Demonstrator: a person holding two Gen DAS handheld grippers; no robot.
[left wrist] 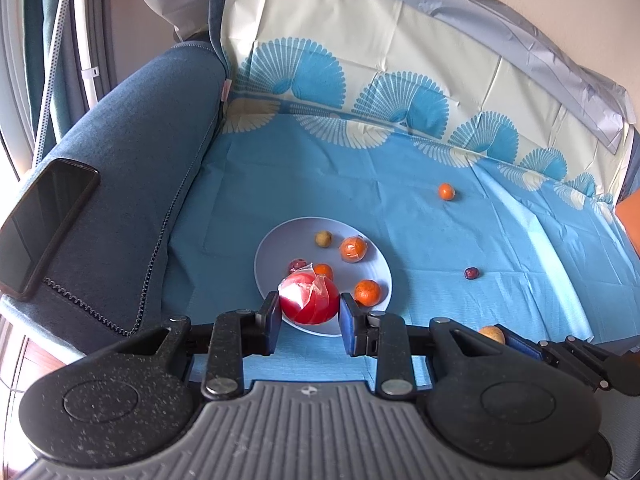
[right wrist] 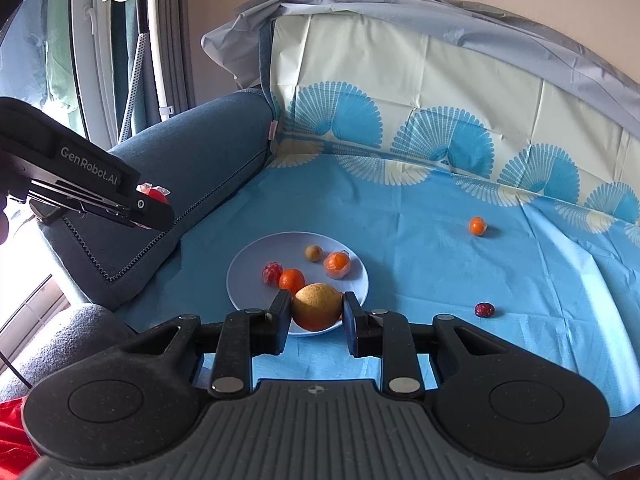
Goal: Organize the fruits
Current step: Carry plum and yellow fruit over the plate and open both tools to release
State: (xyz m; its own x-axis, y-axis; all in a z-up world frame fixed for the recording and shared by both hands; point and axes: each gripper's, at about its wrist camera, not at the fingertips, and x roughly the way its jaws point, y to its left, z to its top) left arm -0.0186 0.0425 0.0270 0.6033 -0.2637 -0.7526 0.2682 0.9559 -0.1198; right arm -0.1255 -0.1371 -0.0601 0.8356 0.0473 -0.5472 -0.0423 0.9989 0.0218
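- Our left gripper [left wrist: 309,316] has its fingers clamped on a red plastic-wrapped apple [left wrist: 309,298], held over the near edge of the pale plate [left wrist: 272,248].
- Our right gripper [right wrist: 316,316] pinches a tan round fruit [right wrist: 316,306] above the same plate's near rim.
- A small orange [left wrist: 445,191] and a dark plum [left wrist: 471,273] lie apart on the blue cloth [left wrist: 400,220].

Plate: pale round plate [right wrist: 240,276] at frame centre, on blue patterned cloth [right wrist: 420,272].
Loose fruit: small orange citrus [right wrist: 477,226] upper right of it; dark red fruit [right wrist: 484,310] right.
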